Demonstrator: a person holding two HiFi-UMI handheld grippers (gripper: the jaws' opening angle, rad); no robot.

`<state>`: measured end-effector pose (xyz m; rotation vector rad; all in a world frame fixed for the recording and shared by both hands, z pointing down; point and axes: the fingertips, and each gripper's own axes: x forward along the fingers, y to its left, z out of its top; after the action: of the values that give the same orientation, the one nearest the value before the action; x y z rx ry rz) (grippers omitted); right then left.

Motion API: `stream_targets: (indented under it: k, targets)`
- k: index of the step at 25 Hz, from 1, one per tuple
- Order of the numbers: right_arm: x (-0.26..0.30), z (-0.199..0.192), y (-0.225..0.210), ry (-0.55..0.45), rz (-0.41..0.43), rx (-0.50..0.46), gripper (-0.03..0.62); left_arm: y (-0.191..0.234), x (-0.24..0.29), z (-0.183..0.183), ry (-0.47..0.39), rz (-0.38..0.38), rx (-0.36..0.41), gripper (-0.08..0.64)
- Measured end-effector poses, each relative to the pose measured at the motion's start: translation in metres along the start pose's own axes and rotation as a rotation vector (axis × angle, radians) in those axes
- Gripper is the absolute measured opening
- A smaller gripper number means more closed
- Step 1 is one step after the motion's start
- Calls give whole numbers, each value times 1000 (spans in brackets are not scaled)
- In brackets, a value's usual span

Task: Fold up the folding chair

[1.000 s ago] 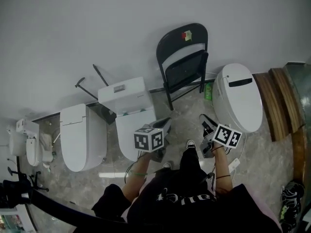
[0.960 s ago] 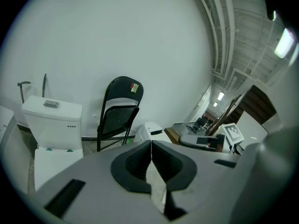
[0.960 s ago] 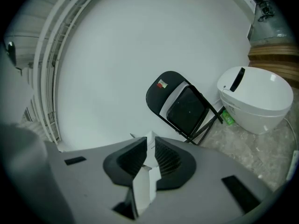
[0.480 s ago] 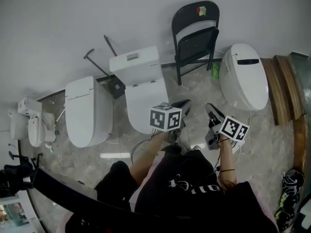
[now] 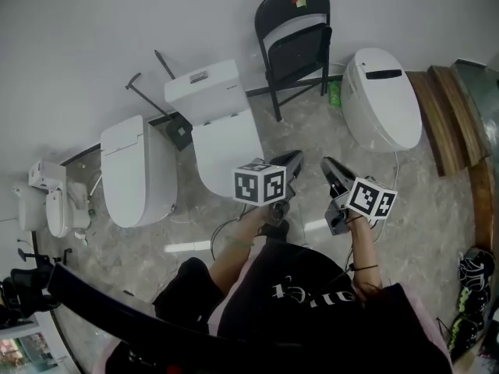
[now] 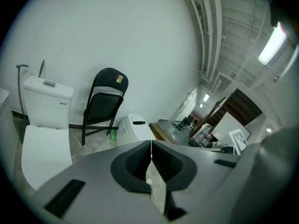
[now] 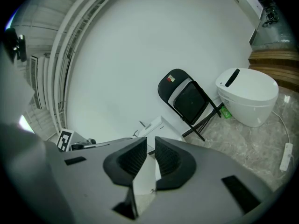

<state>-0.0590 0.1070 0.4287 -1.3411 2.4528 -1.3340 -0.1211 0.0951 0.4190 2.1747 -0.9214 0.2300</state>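
- Our left gripper (image 5: 293,162) has its jaws pressed together with nothing in them. The right gripper (image 5: 334,174) shows a narrow gap between its pads, and it is empty too.
- The folding chair (image 5: 295,49) stands against the wall, straight ahead of both grippers and well apart from their tips. Its legs are spread, so we judge the folding is not yet begun.
- A toilet with a cistern (image 5: 222,131) sits ahead and to the left of the left gripper. A rounded toilet (image 5: 382,100) sits ahead and to the right of the right gripper. The chair stands between them.
- If we arrive with the jaws as they are, neither could take a frame tube; they would only push, and the chair could scrape along the wall.
- If we pull on the backrest without steadying the seat, the chair may tip toward us or knock against a toilet.
- A green bottle (image 5: 334,93) lies beside the chair's leg nearest the right gripper, and a closing leg could kick it away.
- A cable (image 7: 285,153) runs on the floor to the right of the right gripper, where we could trip on it.
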Motion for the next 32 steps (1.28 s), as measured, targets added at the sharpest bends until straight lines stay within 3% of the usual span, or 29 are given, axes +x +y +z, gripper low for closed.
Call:
stream_targets:
  k: [9, 14, 23, 32]
  targets:
    - [-117, -76, -3, 61, 24, -32, 59, -81, -38, -91, -116, 73, -78, 6]
    - [-147, -94, -5, 58, 28, -19, 57, -104, -53, -123, -93, 98, -77, 6]
    - [-168, -102, 16, -1, 23, -36, 57, -131, -63, -134, -60, 48, 1, 6]
    - [-146, -97, 49, -33, -7, -77, 48, -116, -100, -112, -97, 8, 82, 6]
